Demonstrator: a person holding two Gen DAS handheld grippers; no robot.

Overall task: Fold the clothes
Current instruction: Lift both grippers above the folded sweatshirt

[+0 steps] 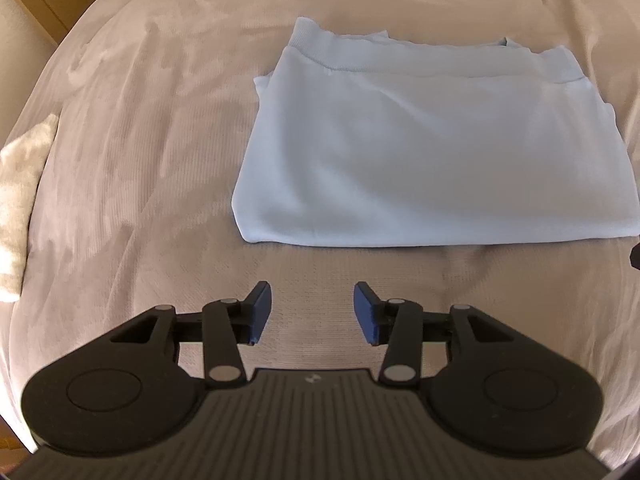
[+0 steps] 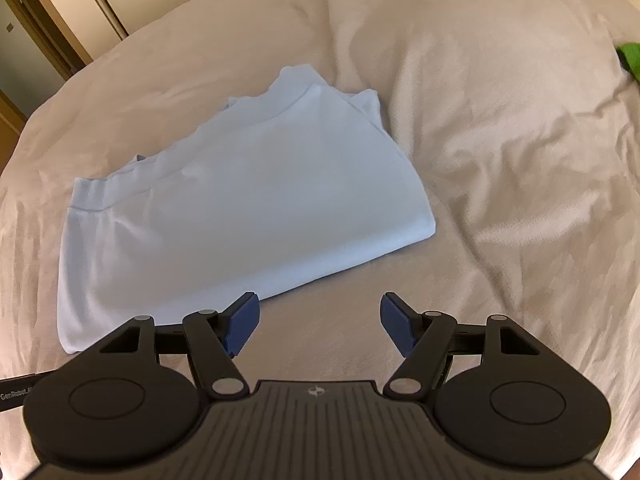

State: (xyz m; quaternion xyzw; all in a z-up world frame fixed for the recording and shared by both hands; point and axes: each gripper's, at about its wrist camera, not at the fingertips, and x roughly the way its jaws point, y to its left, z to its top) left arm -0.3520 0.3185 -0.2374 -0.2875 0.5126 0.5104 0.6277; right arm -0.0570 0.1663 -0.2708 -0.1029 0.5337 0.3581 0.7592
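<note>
A folded pale-blue garment (image 1: 420,148) was noted flat on the beige bedspread (image 1: 140,140), long axis crosswise. It lay ahead and rightward of the left gripper (image 1: 313,312), ahead and leftward of the right gripper (image 2: 320,322). Both were held spread apart, empty; the right was judged nearer, almost at the near fold.

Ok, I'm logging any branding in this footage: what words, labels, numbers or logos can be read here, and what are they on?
"GenRobot", cut off by the frame edge: white print on a black bar at the lower left of the right wrist view.
Small round emblem on the right gripper's body: a symbol, no letters.
The same emblem on the left gripper's body.
The light blue garment shows no print.
</note>
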